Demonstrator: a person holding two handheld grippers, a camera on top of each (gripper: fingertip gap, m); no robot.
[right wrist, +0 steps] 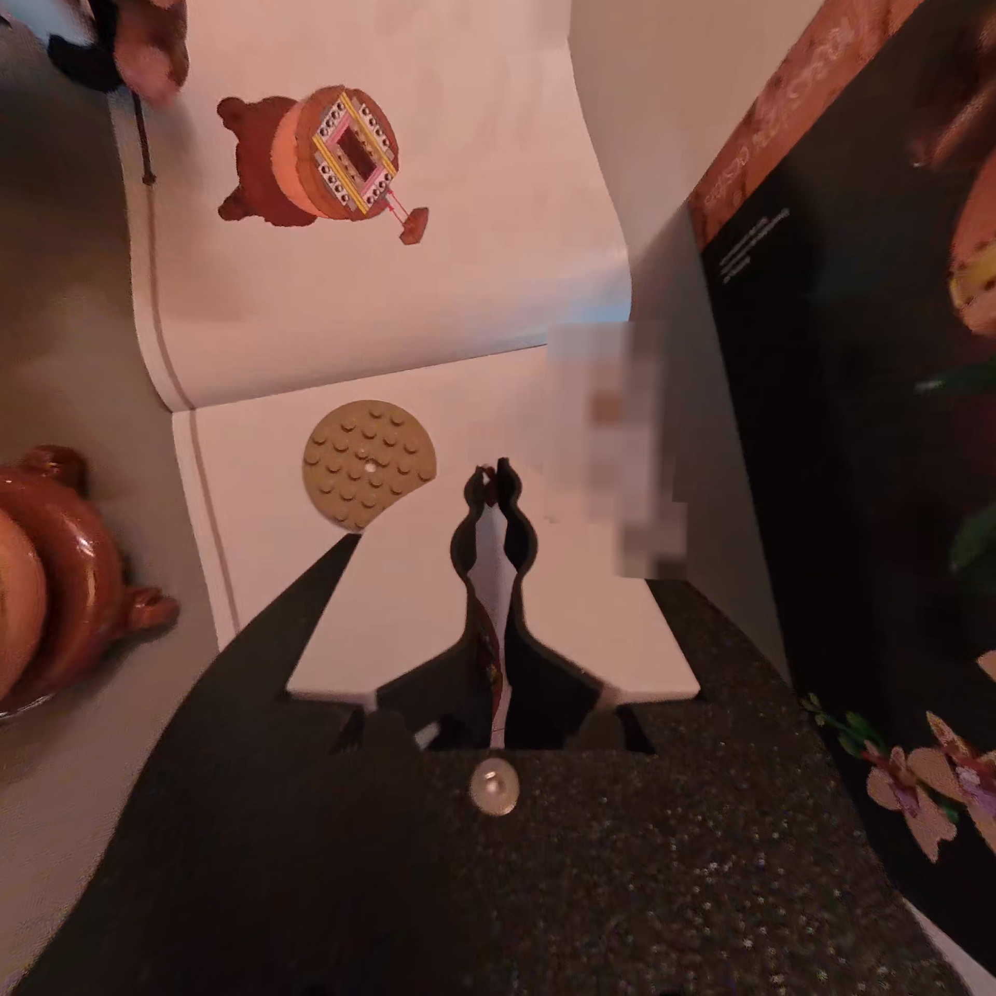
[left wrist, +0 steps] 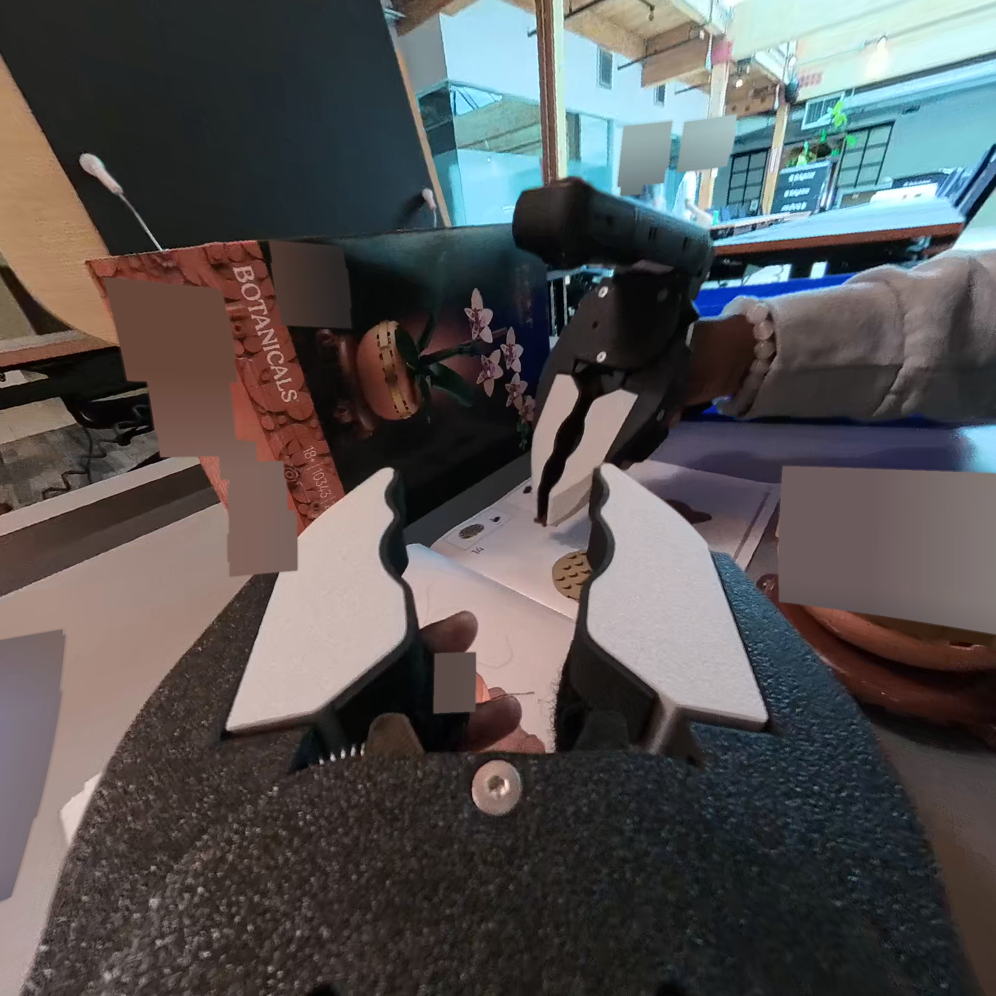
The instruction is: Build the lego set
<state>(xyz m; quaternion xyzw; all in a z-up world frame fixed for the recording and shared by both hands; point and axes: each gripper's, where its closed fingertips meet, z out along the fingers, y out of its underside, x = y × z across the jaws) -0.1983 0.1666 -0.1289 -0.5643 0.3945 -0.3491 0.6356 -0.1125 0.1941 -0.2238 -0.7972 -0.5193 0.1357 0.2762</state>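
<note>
On the white tabletop (right wrist: 64,334), open instruction booklet (right wrist: 377,302); left gripper (left wrist: 498,498) fingers spread, empty; right gripper (right wrist: 489,474) fingers pinching a small brown piece (right wrist: 489,485).

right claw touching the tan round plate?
Apart. The right wrist view shows bare booklet page between the right claw and the tan round plate; the claw pinches a small dark piece.
</note>
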